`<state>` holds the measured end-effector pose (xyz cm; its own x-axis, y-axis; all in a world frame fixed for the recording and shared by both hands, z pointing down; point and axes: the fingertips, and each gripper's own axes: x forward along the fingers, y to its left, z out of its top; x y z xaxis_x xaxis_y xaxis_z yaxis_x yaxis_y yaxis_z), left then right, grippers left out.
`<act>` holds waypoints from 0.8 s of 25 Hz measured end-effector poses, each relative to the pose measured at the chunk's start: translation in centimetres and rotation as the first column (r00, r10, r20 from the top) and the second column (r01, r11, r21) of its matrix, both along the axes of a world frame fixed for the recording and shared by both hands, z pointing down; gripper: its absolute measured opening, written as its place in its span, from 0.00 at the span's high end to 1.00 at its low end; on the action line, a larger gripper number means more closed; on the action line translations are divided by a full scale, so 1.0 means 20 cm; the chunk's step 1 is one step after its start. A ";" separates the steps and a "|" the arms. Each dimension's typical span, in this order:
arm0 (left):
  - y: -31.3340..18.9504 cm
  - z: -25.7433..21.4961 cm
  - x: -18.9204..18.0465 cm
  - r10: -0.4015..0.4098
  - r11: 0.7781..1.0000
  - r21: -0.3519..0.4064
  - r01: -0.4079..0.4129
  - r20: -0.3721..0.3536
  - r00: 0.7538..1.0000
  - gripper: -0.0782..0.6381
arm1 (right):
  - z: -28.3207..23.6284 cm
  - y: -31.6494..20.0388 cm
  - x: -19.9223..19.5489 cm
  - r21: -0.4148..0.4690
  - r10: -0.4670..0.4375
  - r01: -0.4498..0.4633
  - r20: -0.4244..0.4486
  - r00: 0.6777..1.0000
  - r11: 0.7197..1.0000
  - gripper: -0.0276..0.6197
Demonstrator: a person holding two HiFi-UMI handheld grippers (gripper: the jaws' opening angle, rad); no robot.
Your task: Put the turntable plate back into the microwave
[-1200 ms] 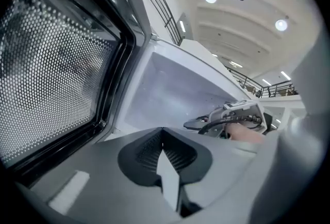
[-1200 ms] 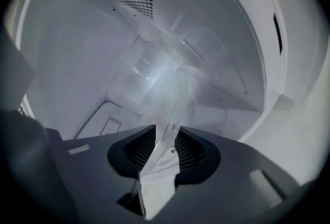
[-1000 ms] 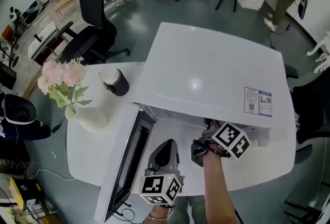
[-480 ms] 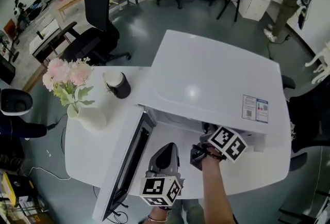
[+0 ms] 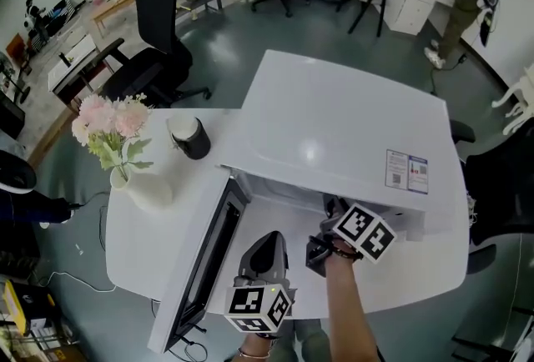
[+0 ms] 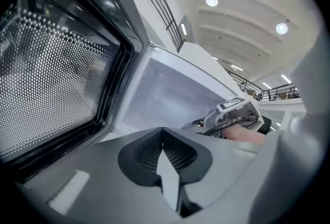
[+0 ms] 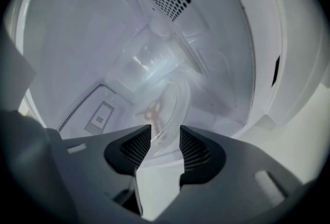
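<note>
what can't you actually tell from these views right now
- Right gripper view: the turntable plate is clear glass washed out by glare, so whether it sits flat on its hub is unclear.
- Head view: the cavity and the plate are hidden under the top of the microwave.
- Head view: the print on the sticker is too small to read.

White microwave (image 5: 334, 127), door (image 5: 204, 264) open, stands on a white table (image 5: 142, 227) beside pink flowers (image 5: 107, 120).
</note>
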<state>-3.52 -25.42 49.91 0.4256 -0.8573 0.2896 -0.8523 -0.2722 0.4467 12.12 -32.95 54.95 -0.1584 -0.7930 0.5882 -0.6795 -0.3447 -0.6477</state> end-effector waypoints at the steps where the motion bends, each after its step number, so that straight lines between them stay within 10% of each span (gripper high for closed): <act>1: 0.00 -0.01 0.00 -0.003 1.000 0.001 0.003 0.000 1.000 0.89 | 0.00 0.00 0.00 0.001 -0.005 0.005 -0.005 1.000 1.000 0.72; 20: 0.13 -0.18 -0.04 -0.059 0.998 0.022 0.058 0.039 0.998 0.89 | -0.23 0.22 -0.11 0.033 -0.190 0.196 -0.136 0.972 0.980 0.72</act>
<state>-4.37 -22.73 46.35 0.3633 -0.8863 0.2873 -0.8838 -0.2303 0.4073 9.91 -28.51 50.34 -0.2350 -0.7815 0.5779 -0.8107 -0.1704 -0.5601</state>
